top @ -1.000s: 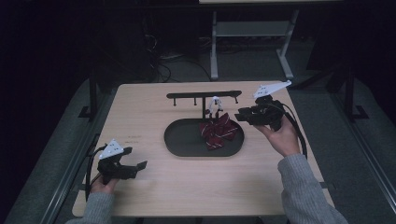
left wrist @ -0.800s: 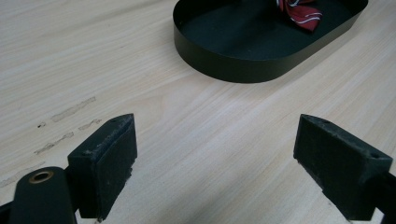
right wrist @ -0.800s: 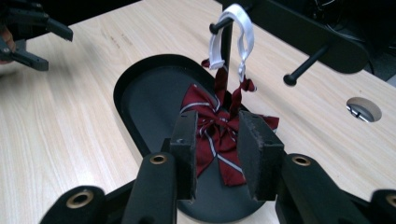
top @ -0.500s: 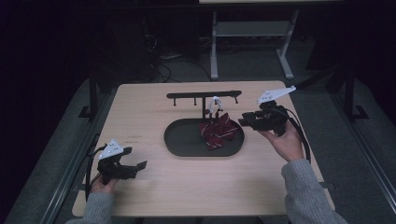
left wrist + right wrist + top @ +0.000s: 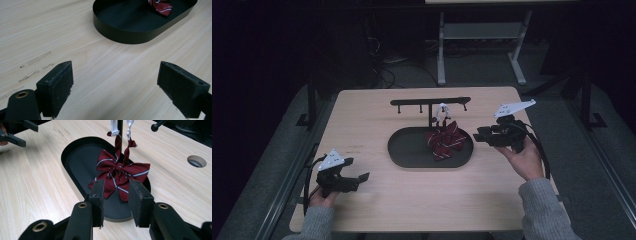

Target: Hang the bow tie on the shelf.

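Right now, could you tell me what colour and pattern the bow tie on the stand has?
The bow tie is dark red with thin white stripes; the right gripper view shows it best.

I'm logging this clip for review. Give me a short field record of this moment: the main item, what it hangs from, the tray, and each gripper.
item: dark red striped bow tie, hanging by its strap
support: black rack, its post rising from the tray
tray: black oval tray on the wooden table
left gripper: jaws wide open, low over the table near its left front, apart from the tray
right gripper: jaws partly open, have just been opening, nothing between them, aimed at the bow tie from the tray's right
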Demonstrator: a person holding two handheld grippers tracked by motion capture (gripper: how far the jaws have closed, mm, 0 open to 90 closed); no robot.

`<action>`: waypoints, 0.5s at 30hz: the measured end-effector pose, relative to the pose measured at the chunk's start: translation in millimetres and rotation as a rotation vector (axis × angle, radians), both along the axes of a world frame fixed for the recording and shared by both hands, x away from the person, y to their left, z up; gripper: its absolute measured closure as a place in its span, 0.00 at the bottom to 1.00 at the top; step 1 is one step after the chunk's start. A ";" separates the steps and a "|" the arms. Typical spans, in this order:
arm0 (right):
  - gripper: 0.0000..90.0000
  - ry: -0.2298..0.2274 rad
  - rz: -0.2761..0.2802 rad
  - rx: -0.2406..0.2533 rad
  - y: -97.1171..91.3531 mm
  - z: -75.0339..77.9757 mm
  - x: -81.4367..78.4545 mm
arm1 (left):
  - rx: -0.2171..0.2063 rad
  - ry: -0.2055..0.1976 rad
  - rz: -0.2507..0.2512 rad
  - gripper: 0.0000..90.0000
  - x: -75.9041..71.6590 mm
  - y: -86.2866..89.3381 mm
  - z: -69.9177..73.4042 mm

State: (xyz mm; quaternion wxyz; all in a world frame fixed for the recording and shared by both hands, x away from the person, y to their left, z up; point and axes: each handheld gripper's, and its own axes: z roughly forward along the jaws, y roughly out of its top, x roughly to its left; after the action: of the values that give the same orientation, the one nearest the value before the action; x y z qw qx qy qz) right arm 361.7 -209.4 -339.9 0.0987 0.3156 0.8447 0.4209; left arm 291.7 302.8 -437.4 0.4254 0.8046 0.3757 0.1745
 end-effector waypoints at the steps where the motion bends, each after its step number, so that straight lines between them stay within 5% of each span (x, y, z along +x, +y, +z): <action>1: 0.72 0.000 0.000 0.000 0.0 0.0 0.0 | 0.000 0.000 0.000 0.14 0.0 0.0 0.0; 15: 0.68 0.003 -0.005 0.000 -11.1 -10.2 -8.8 | -0.003 0.000 0.002 0.15 -0.1 -0.1 -0.4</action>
State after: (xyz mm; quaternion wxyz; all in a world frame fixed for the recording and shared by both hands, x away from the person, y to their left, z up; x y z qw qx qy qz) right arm 352.9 -220.5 -350.2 0.0982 0.3184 0.8441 0.4201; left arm 291.6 302.7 -437.8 0.4264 0.8036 0.3769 0.1743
